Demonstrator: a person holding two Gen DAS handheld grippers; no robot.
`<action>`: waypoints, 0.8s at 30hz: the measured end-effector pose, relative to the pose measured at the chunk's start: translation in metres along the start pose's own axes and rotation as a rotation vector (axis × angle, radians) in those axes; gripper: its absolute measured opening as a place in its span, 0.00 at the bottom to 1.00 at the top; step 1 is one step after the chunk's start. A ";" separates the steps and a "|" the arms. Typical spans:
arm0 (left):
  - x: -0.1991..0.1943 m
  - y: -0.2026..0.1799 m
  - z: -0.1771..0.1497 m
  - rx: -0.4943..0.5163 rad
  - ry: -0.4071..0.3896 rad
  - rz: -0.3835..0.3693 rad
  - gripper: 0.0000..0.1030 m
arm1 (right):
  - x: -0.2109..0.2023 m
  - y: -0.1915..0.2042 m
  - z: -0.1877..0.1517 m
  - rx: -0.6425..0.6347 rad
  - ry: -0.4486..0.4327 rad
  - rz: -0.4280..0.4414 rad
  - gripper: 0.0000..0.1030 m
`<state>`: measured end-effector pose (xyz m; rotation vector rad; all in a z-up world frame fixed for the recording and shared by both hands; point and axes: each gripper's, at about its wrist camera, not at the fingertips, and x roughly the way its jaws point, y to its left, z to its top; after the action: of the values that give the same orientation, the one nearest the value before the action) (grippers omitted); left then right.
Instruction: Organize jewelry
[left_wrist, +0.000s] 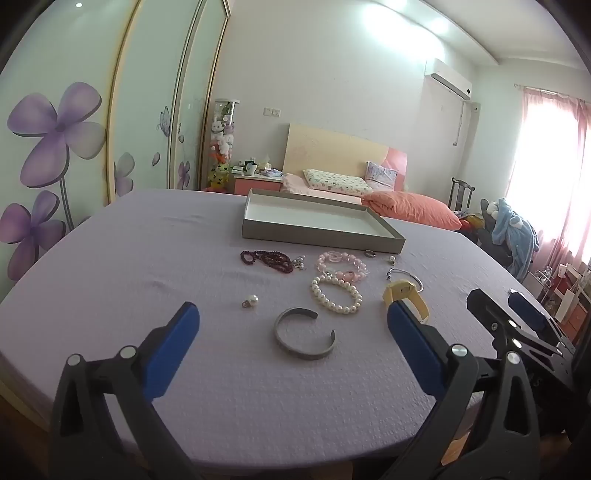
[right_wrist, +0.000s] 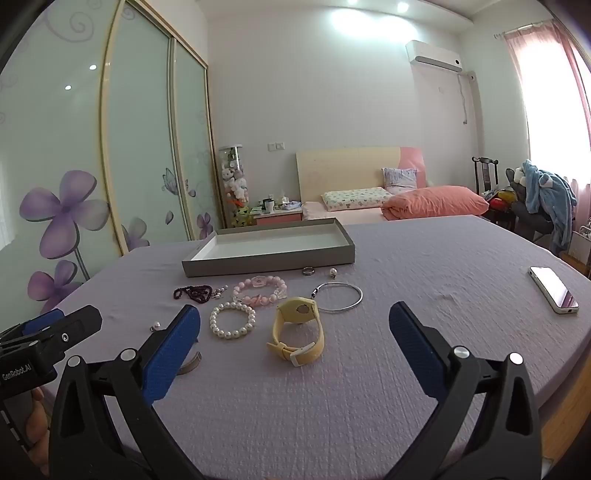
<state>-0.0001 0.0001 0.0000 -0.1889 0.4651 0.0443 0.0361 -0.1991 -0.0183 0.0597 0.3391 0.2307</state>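
Jewelry waits on the lilac-covered counter, tray still bare.

Left wrist view: the left tongs (left_wrist: 293, 325) stand wide apart, holding nothing, framing a grey cuff bangle (left_wrist: 305, 334); the grey tray (left_wrist: 317, 234) lies at 12 o'clock, apparently set there to receive the pieces. Right wrist view: the right tongs (right_wrist: 294, 326) are also apart and empty, a yellow watch (right_wrist: 297, 330) between them, a pearl bracelet (right_wrist: 232, 319) at 10 o'clock.
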 end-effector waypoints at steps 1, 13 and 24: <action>0.000 0.000 0.000 0.000 0.002 0.001 0.98 | 0.000 0.000 0.000 0.000 -0.002 0.001 0.99; 0.001 -0.002 -0.001 0.000 0.005 0.009 0.98 | 0.000 0.001 0.000 0.000 0.000 0.002 0.99; 0.003 0.000 -0.003 -0.002 0.005 0.008 0.98 | -0.001 0.002 0.000 0.001 -0.002 0.004 0.99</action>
<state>0.0011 -0.0002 -0.0039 -0.1895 0.4713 0.0524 0.0351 -0.1969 -0.0180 0.0621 0.3374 0.2344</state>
